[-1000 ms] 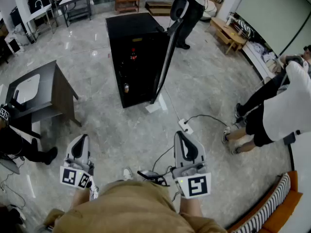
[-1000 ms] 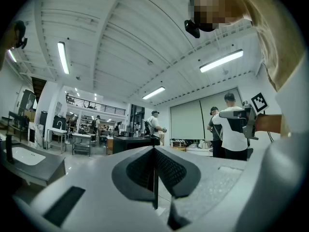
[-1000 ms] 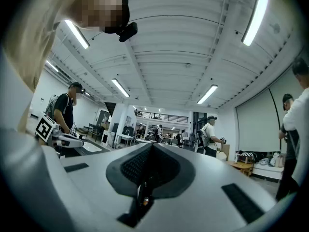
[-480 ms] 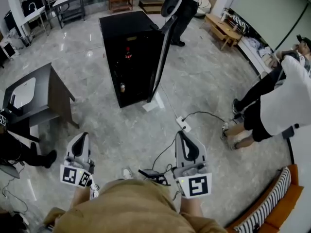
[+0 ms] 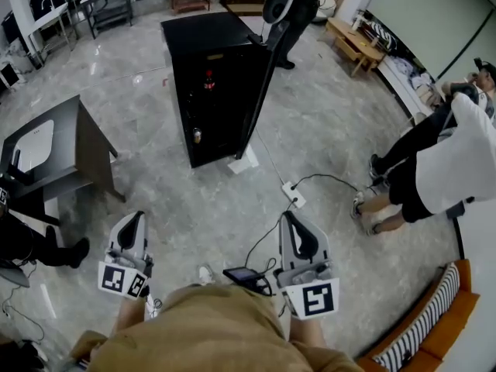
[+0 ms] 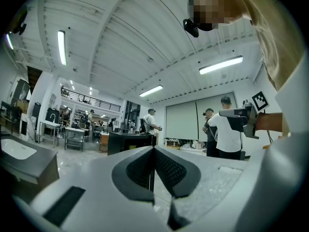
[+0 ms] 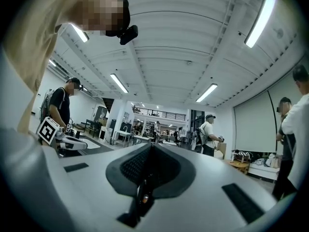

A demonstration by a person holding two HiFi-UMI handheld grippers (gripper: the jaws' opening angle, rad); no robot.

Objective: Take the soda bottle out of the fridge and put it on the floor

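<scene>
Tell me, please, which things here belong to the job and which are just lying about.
Job: fridge, open door, soda bottle inside, floor, left gripper, right gripper.
Lying about: dark table, power strip, wooden bench, striped sofa.

Too small to make out beyond a red top and dark body: soda bottle [image 5: 208, 80] on a shelf in the fridge [image 5: 203, 36]. Lower down, a pale item [image 5: 198, 136], unidentifiable. Cropped at the top edge: person [image 5: 294, 10] behind the open door [image 5: 261, 91]. Cut off at right: another person [image 5: 465, 161], striped sofa [image 5: 422, 328].
</scene>
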